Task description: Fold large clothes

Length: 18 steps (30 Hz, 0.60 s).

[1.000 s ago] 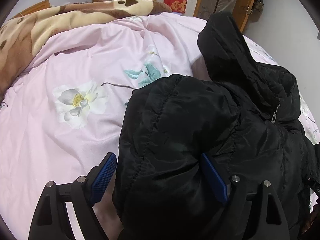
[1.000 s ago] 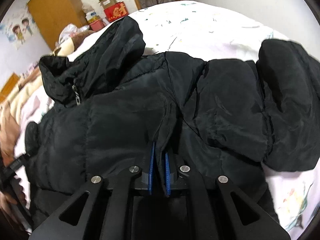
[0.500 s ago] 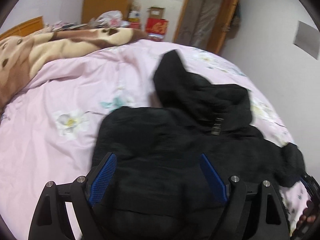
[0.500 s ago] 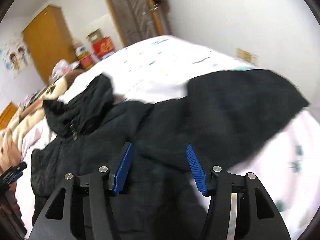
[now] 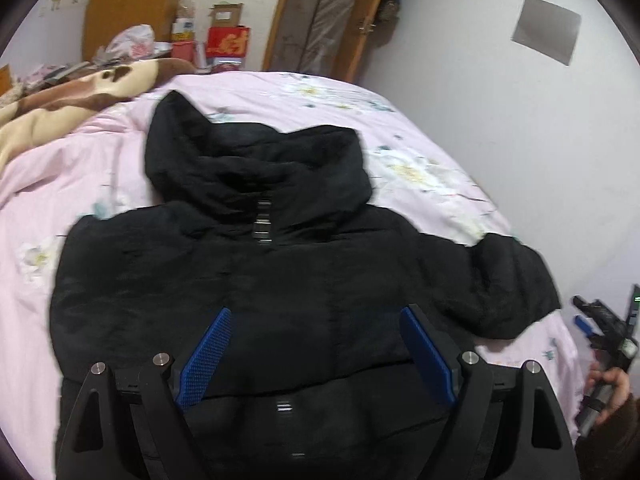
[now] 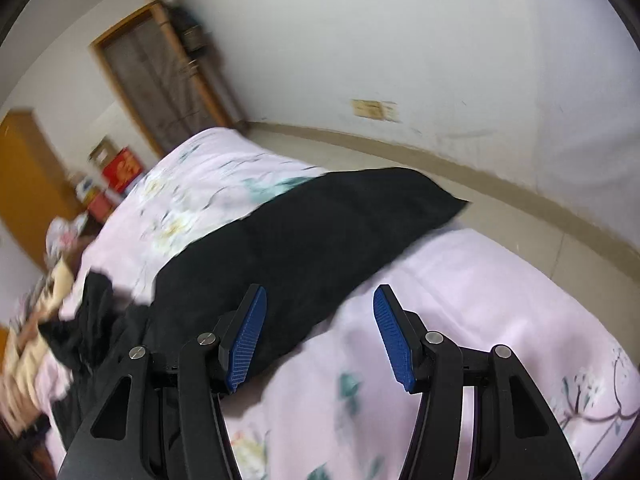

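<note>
Left gripper (image 5: 316, 344) wide, empty, over jacket (image 5: 280, 272) | right gripper (image 6: 318, 338) wide, empty | grab right sleeve (image 6: 340, 216) at cuff, fold inward flat.

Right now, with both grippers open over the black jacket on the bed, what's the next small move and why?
Probably bring the right gripper left onto the outstretched sleeve and close on it, ready to fold it across the jacket. Both grippers are open and hold nothing; the left gripper hovers over the jacket's body, while the sleeve lies spread toward the edge of the bed.
</note>
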Each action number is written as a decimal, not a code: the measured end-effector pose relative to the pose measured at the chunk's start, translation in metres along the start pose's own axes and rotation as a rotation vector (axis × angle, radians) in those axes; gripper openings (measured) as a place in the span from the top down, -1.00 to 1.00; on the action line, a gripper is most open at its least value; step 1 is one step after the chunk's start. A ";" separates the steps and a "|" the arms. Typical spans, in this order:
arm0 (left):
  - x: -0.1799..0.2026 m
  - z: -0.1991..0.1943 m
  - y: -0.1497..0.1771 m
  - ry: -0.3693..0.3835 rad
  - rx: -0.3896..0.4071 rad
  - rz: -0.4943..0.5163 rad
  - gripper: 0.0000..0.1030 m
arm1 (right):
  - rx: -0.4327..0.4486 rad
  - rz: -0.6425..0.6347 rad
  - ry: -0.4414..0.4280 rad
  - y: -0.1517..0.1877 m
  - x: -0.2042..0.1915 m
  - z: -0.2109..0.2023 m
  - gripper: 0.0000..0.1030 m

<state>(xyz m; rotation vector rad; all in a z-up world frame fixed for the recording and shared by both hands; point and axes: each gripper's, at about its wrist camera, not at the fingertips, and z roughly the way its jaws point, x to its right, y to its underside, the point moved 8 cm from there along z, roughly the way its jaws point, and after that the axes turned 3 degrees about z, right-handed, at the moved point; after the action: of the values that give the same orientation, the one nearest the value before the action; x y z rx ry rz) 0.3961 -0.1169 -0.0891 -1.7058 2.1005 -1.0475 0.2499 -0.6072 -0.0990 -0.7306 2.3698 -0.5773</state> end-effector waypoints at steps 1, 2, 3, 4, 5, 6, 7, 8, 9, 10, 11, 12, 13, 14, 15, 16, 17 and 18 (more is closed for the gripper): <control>0.010 0.003 0.000 0.018 -0.004 0.003 -0.66 | -0.010 0.012 0.000 -0.003 0.005 0.004 -0.10; 0.017 0.007 -0.001 0.024 -0.006 0.008 -0.66 | -0.022 0.024 0.001 -0.003 0.009 0.010 -0.10; 0.025 0.011 -0.001 0.033 -0.008 0.015 -0.66 | -0.037 0.021 0.017 -0.004 0.013 0.017 -0.10; 0.032 0.015 -0.001 0.038 -0.013 0.028 -0.66 | -0.043 0.008 0.021 -0.005 0.014 0.021 -0.10; 0.037 0.021 0.001 0.037 -0.020 0.040 -0.66 | -0.050 -0.002 0.020 -0.005 0.015 0.025 -0.10; 0.041 0.026 0.001 0.033 -0.026 0.049 -0.66 | -0.061 0.002 0.019 -0.005 0.016 0.030 -0.10; 0.043 0.030 0.003 0.028 -0.031 0.054 -0.66 | -0.070 0.025 0.012 -0.006 0.020 0.034 -0.10; 0.046 0.035 0.004 0.031 -0.038 0.055 -0.66 | -0.066 0.049 0.016 -0.008 0.025 0.036 -0.10; 0.047 0.038 0.006 0.036 -0.042 0.054 -0.66 | -0.058 0.058 0.018 -0.011 0.026 0.040 -0.10; 0.047 0.042 0.008 0.032 -0.048 0.053 -0.66 | -0.056 0.061 0.017 -0.013 0.027 0.041 -0.10; 0.047 0.045 0.010 0.028 -0.055 0.051 -0.66 | -0.056 0.063 0.035 -0.016 0.030 0.044 -0.10; 0.046 0.048 0.012 0.029 -0.060 0.049 -0.66 | -0.056 0.072 0.048 -0.017 0.033 0.047 -0.10; 0.044 0.051 0.014 0.028 -0.071 0.046 -0.66 | -0.060 0.091 0.048 -0.018 0.036 0.050 -0.10; 0.042 0.053 0.016 0.028 -0.078 0.040 -0.66 | -0.065 0.111 0.046 -0.018 0.038 0.053 -0.10; 0.039 0.055 0.018 0.028 -0.083 0.034 -0.66 | -0.064 0.119 0.041 -0.019 0.039 0.055 -0.10; 0.038 0.057 0.020 0.023 -0.087 0.034 -0.66 | -0.063 0.117 0.045 -0.019 0.039 0.056 -0.10; 0.036 0.058 0.021 0.017 -0.090 0.034 -0.66 | -0.063 0.114 0.052 -0.018 0.039 0.058 -0.10; 0.035 0.059 0.022 0.016 -0.092 0.034 -0.66 | -0.060 0.122 0.044 -0.019 0.038 0.060 -0.10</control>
<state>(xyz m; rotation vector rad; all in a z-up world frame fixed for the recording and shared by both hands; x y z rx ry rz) 0.4039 -0.1699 -0.1372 -1.7016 2.2113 -0.9727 0.2690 -0.6580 -0.1478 -0.5997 2.4620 -0.4764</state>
